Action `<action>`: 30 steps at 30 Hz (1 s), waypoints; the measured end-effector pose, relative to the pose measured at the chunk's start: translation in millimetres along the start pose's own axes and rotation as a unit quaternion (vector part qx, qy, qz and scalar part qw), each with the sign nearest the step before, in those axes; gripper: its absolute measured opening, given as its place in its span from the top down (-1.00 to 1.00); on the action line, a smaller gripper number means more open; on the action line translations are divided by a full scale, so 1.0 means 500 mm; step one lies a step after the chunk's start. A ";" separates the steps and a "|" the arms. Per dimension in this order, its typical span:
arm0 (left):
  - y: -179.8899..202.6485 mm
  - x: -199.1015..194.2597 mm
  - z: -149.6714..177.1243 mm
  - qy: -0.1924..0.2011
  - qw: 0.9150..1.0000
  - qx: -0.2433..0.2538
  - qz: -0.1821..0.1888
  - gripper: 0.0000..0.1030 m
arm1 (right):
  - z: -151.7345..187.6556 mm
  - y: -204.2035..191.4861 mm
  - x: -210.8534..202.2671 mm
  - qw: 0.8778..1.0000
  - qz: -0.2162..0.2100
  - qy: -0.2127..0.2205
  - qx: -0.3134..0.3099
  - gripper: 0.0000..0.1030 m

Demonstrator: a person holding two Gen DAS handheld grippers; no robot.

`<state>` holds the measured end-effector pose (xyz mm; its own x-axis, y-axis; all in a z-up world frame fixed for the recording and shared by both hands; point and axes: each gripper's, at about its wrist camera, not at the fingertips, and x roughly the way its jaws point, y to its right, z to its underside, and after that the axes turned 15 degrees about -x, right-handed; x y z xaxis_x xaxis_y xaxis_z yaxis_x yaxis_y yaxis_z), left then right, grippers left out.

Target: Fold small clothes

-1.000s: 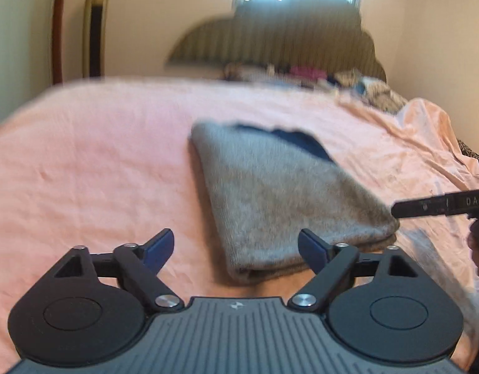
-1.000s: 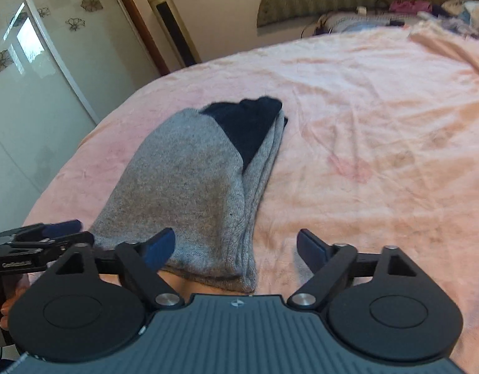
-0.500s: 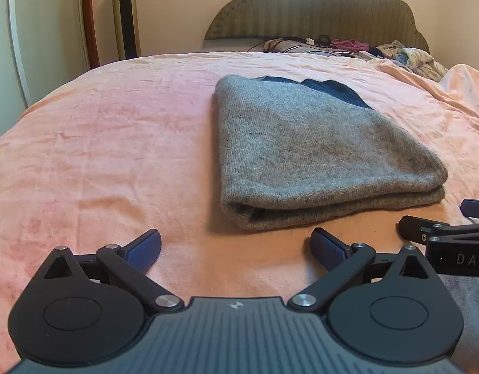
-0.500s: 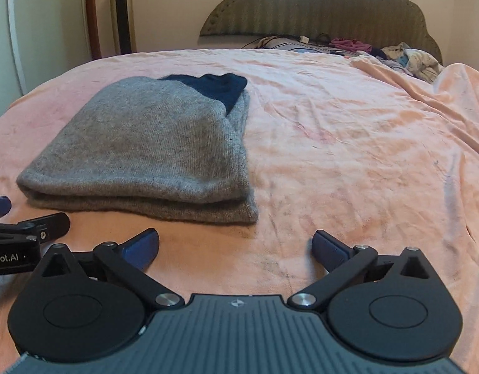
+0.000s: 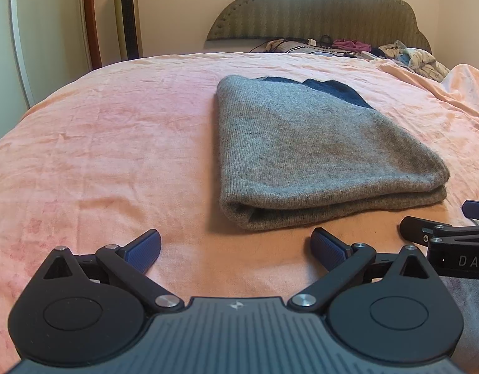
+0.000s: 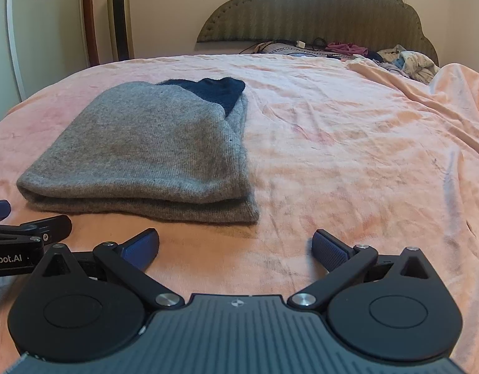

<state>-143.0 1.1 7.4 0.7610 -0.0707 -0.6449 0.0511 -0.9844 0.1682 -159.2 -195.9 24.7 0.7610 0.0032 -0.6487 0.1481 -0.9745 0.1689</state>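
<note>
A grey knit garment [image 5: 308,152] with a dark navy part [image 5: 336,88] at its far end lies folded flat on the pink bedspread [image 5: 115,143]. It also shows in the right wrist view [image 6: 152,152]. My left gripper [image 5: 236,249] is open and empty, just short of the garment's near folded edge. My right gripper [image 6: 236,247] is open and empty, near the garment's near right corner. Each gripper's fingers show at the edge of the other's view, the right one [image 5: 432,233] and the left one [image 6: 30,227].
A padded headboard [image 5: 320,9] stands at the far end, with a heap of clothes and cables [image 5: 364,48] below it. A tall tower appliance [image 5: 127,15] and a wardrobe door [image 5: 24,31] stand at the left. Rumpled bedspread [image 6: 426,99] rises at the right.
Both grippers have drawn back and levelled out, so they now face the headboard with the folded garment just beyond them. Both stayed open and the garment has not moved.
</note>
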 end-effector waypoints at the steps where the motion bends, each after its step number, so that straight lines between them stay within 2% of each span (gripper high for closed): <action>1: 0.000 -0.001 0.000 0.001 1.000 0.000 -0.001 -1.00 | 0.000 0.000 0.000 1.000 0.000 0.000 0.000 -1.00; 30: 0.002 -0.005 0.005 0.003 1.000 -0.002 -0.004 -1.00 | 0.001 -0.003 -0.002 1.000 -0.001 0.003 0.004 -1.00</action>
<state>-146.4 -0.1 7.2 0.7646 -0.0622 -0.6416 0.0594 -0.9843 0.1662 -160.6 -194.3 24.4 0.7646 0.0058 -0.6445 0.1437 -0.9763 0.1617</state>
